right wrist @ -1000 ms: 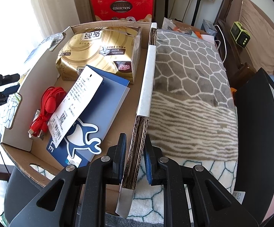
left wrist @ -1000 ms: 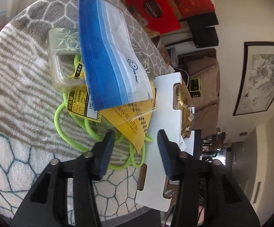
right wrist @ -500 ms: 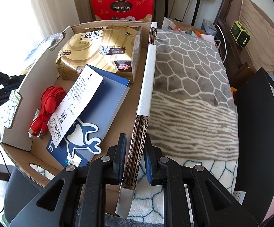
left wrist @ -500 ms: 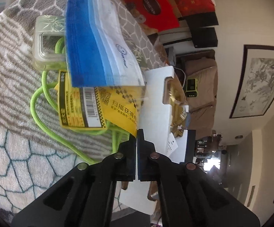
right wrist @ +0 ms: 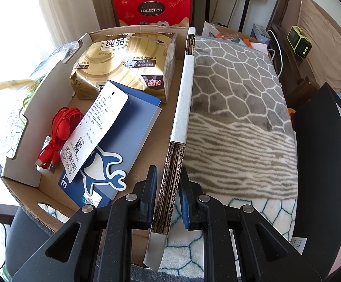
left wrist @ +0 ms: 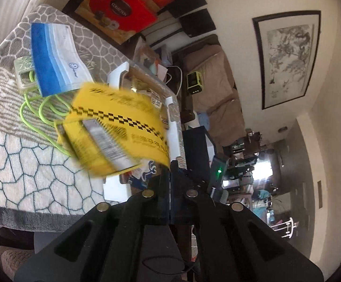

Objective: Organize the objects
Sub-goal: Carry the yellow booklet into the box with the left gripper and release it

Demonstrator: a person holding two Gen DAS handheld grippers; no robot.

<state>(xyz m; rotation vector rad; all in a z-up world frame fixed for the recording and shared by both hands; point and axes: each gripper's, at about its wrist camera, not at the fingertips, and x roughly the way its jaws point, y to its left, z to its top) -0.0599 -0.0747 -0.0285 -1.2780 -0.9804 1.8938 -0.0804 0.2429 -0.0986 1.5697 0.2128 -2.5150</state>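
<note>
My left gripper (left wrist: 170,164) is shut on the corner of a yellow packet (left wrist: 116,129) and holds it lifted above the blanket; its green cord (left wrist: 36,115) trails down. A blue-and-white mask packet (left wrist: 52,56) and a clear case (left wrist: 23,75) lie on the blanket behind it. My right gripper (right wrist: 168,188) is shut on the right wall (right wrist: 182,108) of a cardboard box. The box holds a gold tissue pack (right wrist: 123,63), a blue card with a white tag (right wrist: 114,141) and a red cable (right wrist: 60,131).
A patterned grey-and-white blanket (right wrist: 236,108) covers the surface. A red gift box (right wrist: 151,7) stands behind the cardboard box. A black flat object (right wrist: 320,164) lies at the right. A green clock (right wrist: 299,42) sits at the far right.
My left gripper closed on the yellow packet's corner and lifted it up off the blanket, towards the box. My right gripper has stayed on the box wall.
</note>
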